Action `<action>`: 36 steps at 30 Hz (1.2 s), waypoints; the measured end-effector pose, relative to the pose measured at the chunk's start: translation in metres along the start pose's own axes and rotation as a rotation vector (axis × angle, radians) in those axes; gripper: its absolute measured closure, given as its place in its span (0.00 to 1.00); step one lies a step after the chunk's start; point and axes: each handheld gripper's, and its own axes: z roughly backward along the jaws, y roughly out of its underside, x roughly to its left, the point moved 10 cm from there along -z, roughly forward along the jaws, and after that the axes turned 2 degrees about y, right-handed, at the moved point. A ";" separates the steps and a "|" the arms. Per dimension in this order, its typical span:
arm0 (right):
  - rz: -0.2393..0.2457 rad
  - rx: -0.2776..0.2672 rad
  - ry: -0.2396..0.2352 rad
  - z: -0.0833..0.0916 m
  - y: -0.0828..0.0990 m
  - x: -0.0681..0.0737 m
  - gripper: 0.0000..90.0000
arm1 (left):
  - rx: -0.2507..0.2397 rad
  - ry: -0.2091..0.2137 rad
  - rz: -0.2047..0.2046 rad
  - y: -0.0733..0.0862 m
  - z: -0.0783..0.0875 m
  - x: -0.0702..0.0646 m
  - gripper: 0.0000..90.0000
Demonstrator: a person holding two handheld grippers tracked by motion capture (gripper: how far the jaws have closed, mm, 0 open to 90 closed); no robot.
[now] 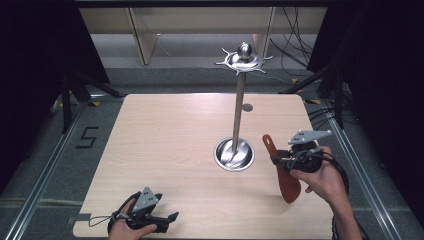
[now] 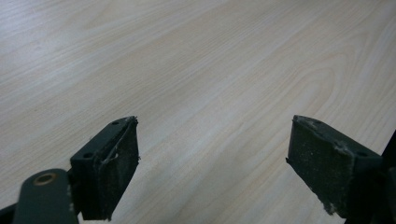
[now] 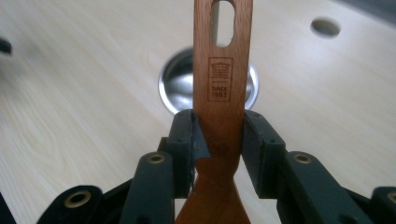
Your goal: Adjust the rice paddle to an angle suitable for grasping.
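The right gripper (image 3: 218,144) has its two black jaws clamped on the flat handle of a reddish-brown wooden spatula (image 3: 222,93), gripping it just below a stamped square logo whose lower lines seem to read "SINCE 1983"; the crest above them and a small round mark at jaw level are too fine to read. A long oval hanging slot is cut through the handle's far end. In the high view the right hand (image 1: 327,175) holds this gripper (image 1: 276,160) above the right side of the pale wood-grain table (image 1: 165,150), and the spatula (image 1: 285,172) slants with its broad blade down near the table and its handle up, just beside the round steel base of a tall metal utensil stand (image 1: 238,115) topped by a hooked disc and a ball. On the floor left of the table, a black "5" is marked. The left gripper (image 1: 172,220) rests at the table's near-left edge, jaws spread wide over bare wood.
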 end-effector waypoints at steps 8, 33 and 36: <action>0.013 -0.183 0.015 0.026 -0.034 -0.002 0.75 | -0.004 -0.004 -0.001 0.000 -0.001 0.000 0.18; 0.083 -0.456 0.055 0.084 -0.122 0.004 0.75 | -0.010 -0.009 0.002 -0.001 -0.001 0.001 0.18; 0.092 -0.471 0.058 0.088 -0.133 0.006 0.75 | -0.012 -0.004 0.003 0.000 -0.001 0.000 0.18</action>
